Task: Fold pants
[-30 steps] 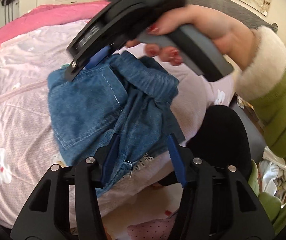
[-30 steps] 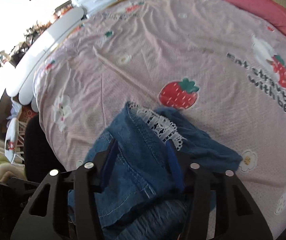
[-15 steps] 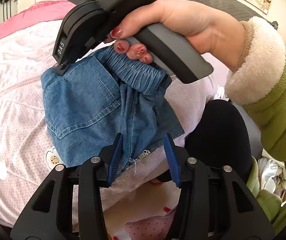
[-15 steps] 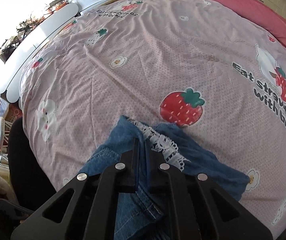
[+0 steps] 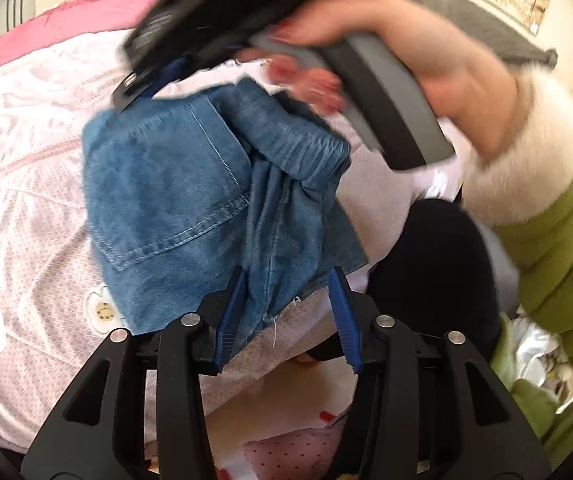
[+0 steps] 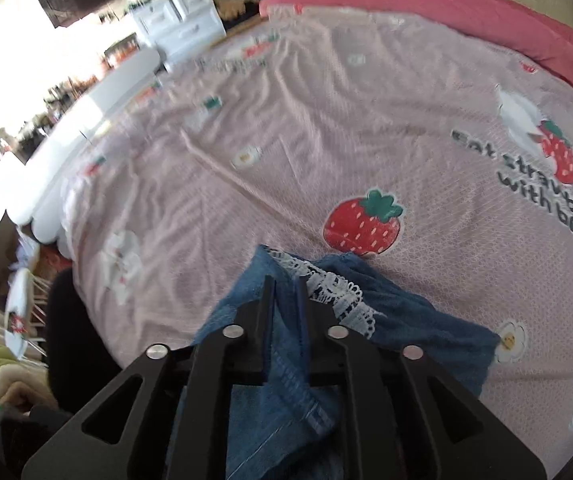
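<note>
Blue denim pants [image 5: 190, 200] with a white lace hem are bunched on the pink strawberry-print bedspread [image 6: 366, 120], near its edge. The right gripper [image 6: 284, 284] has its fingers narrowly parted, having just been opening; denim lies between them, though whether it is pinched cannot be told. The left gripper [image 5: 286, 280] is held about half open over the near hem, nothing gripped, presumably ready to catch the edge for the fold.

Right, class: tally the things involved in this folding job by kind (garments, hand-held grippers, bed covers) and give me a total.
Denim pants: 1
Grippers: 2 (left gripper, right gripper)
Printed bed cover: 1
Total: 4
</note>
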`<state>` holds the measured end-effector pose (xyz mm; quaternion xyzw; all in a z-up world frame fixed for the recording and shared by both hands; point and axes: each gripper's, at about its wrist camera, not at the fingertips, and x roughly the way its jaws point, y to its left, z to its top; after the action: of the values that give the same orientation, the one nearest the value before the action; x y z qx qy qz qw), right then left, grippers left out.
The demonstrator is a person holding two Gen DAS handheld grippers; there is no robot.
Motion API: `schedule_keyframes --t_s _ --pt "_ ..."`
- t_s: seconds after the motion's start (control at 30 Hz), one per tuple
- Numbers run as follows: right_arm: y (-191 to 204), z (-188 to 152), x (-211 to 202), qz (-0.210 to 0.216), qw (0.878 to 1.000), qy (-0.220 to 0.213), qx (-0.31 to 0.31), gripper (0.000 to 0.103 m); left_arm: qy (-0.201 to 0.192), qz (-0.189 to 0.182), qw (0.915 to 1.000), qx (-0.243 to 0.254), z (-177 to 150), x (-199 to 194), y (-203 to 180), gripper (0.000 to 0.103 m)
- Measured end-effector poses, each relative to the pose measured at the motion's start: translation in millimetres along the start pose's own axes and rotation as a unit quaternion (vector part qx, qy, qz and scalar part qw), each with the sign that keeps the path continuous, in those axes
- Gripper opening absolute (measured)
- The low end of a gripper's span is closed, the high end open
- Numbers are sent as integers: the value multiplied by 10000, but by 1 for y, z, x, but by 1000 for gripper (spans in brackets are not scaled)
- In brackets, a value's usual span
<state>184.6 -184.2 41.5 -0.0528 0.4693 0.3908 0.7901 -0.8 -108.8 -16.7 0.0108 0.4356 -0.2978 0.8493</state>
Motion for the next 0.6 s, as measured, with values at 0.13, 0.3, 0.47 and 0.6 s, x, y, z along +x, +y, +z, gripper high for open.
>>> schedule_keyframes --t_s 0.13,0.3,0.47,0.6 --pt "-13 -17 -44 -56 9987 -465 222 49 -277 72 9995 -141 6 -26 13 54" --pt "-21 -43 -73 -331 9972 -601 290 54 -455 423 9969 -485 14 -38 42 59" --pt "-16 -74 -84 -600 9955 -691 232 56 -327 851 9929 -759 22 -27 71 67" --pt "-16 -102 -77 -712 9948 -577 437 74 -203 982 9911 -875 28 -13 83 71"
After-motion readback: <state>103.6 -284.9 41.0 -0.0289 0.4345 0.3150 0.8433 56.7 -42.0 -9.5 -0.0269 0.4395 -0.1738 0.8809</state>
